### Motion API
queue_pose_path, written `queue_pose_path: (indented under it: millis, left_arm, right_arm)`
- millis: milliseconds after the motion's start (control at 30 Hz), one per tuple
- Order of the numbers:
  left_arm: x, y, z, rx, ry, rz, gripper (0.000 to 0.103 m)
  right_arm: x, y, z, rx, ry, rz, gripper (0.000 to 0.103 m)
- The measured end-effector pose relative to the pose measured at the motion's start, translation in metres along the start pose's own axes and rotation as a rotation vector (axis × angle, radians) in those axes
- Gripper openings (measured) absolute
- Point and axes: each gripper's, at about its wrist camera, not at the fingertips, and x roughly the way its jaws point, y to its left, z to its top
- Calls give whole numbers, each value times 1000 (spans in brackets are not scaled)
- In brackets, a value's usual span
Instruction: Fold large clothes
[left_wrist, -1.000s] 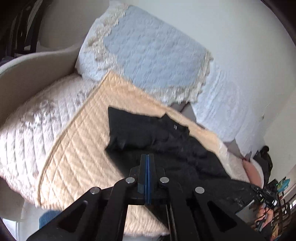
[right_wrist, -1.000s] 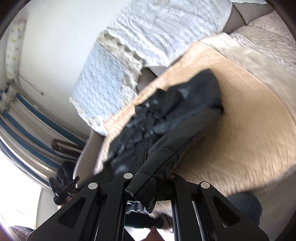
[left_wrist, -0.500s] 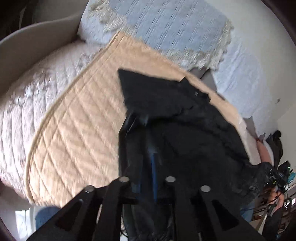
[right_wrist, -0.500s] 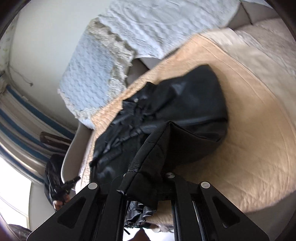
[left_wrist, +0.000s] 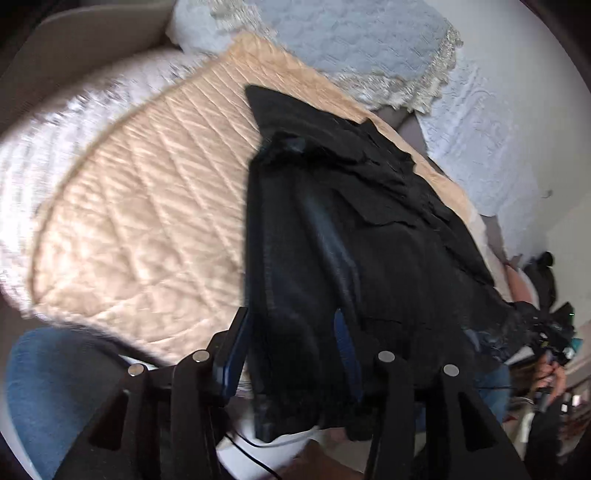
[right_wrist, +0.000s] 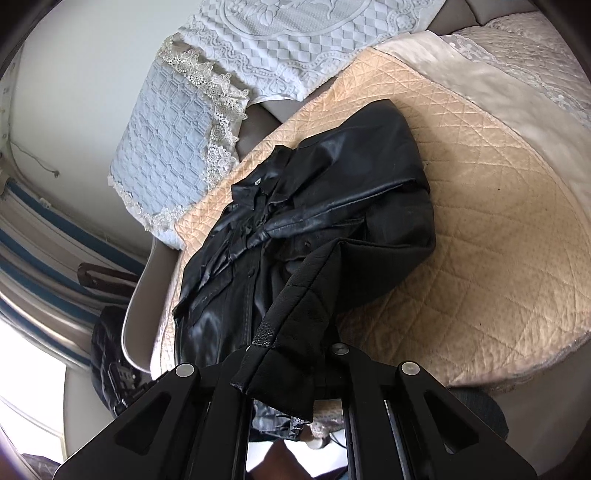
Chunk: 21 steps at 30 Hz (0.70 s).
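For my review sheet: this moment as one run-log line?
left gripper: opening, black jacket between jaws | right gripper: shut on jacket edge | jacket on beige quilt

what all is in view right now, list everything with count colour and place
jacket: 1, black leather, on the quilted mat, hem toward the grippers
quilted mat: 1, peach, over the sofa seat
lace-edged cover: 1, pale blue, on the backrest
embossed cover: 1, white, beside the blue one
left gripper: 1, black with blue pads, jaws opening, jacket fabric between them
right gripper: 1, black, shut on a jacket fold
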Motion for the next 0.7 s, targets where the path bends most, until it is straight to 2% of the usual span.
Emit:
queue_pose_path:
  millis: [67, 133, 200, 267, 333, 433, 600, 667, 700]
  left_arm:
    - [-2, 6, -2, -15, -2, 14, 49]
    - [6, 12, -6, -59, 42, -44, 49]
    - [14, 11, -12, -57, 84, -52, 49]
    - [17, 7, -18, -52, 76, -52, 50]
    - [16, 9, -21, -87, 61, -72, 50]
    - [15, 16, -23, -153, 75, -168, 50]
    - [6, 14, -22, -144, 29, -288, 50]
    - [17, 19, -22, -152, 67, -256, 49]
    - [24, 21, -22, -168, 90, -240, 45]
  right_arm:
    - [-1, 1, -1, -4, -1, -2, 6]
    - [-1, 2, -2, -2, -1, -5, 6]
    - [-1, 2, -2, -3, -4, -5, 6]
    - [-1, 3, -3, -4, -5, -6, 6]
    - [0, 4, -4, -3, -4, -7, 6]
    - [0, 5, -5, -3, -3, -9, 6]
    - [1, 4, -6, 4, -2, -14, 6]
    - [2, 2, -7, 14, 1, -15, 6]
    - [2, 1, -7, 18, 2, -17, 6]
